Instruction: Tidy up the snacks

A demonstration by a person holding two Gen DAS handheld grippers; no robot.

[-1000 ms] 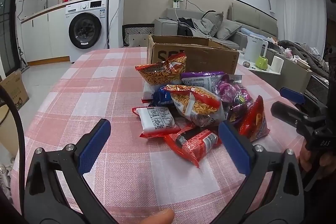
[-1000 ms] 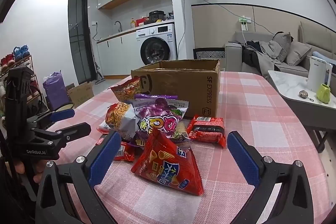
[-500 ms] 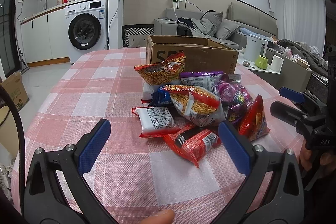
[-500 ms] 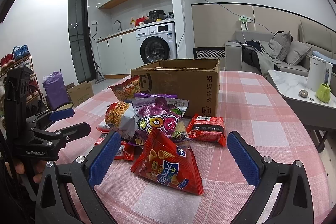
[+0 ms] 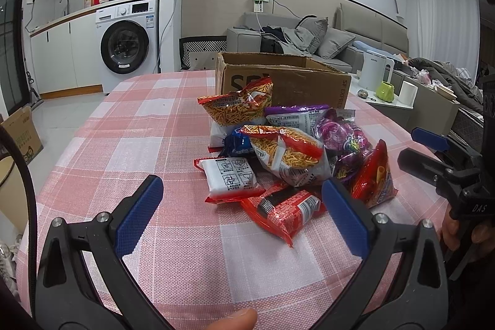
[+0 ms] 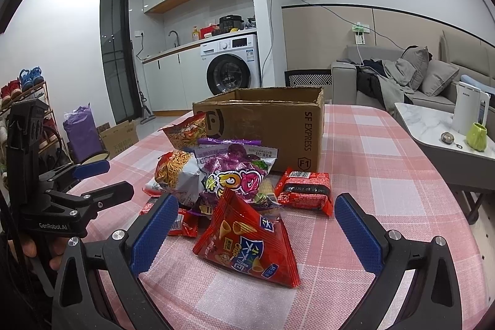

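Several snack packets lie heaped on the table [image 5: 92,163], which wears a pink-and-white checked cloth, just in front of an open cardboard box [image 6: 272,126].

- Two orange noodle-snack bags: one [image 5: 238,107] leaning against the box, one [image 5: 287,153] atop the heap.
- Purple bag [image 6: 238,175], mid-heap.
- Red triangular bag [image 6: 247,240], nearest the right gripper, standing slightly apart from the heap.
- Red noodle packet [image 6: 304,186], flat beside the box corner.
- White-backed packet [image 5: 230,178] and another red packet [image 5: 284,207], on the left gripper's side.
- Blue packet [image 5: 238,143], mostly buried (contents hard to tell).

Left gripper [image 5: 244,215]: jaws wide apart, empty, short of the heap.
Right gripper [image 6: 256,232]: jaws wide apart, empty, flanking the red triangular bag without touching it.
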